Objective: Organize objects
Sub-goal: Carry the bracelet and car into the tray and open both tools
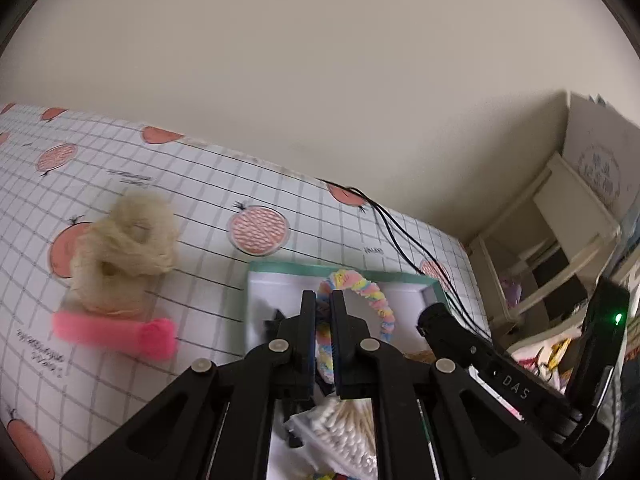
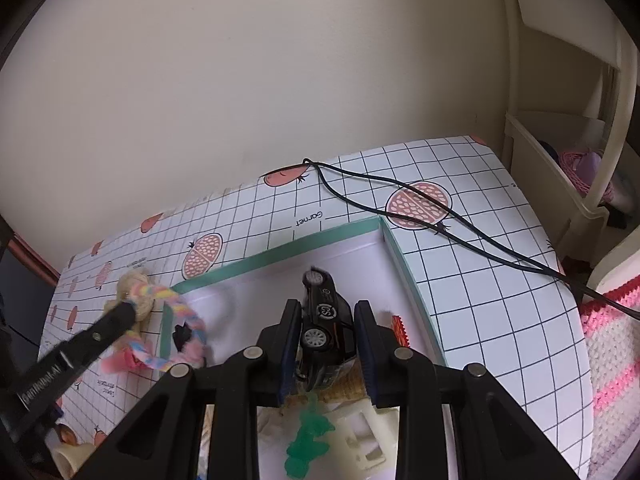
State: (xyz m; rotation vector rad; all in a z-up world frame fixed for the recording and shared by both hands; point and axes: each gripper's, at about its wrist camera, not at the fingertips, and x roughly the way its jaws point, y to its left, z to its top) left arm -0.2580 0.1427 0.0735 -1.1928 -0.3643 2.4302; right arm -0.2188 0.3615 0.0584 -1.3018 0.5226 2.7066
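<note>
Grid-patterned table [image 1: 168, 184] carries a teal-rimmed box [image 2: 280, 254]. Left tool [image 1: 323, 312] grips a pastel scrunchie [image 1: 374, 294] over it; only the right view shows the right tool [image 2: 326, 322] clamping a black toy car [image 2: 326, 320].

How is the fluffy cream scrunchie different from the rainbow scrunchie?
The cream scrunchie is one pale colour and fuzzy; the rainbow scrunchie is braided in pink, yellow and blue. The cream scrunchie lies on the checked table cover; the rainbow scrunchie is held up in the left gripper, over the teal-edged box. The cream one looks thicker. Both are soft loops.
</note>
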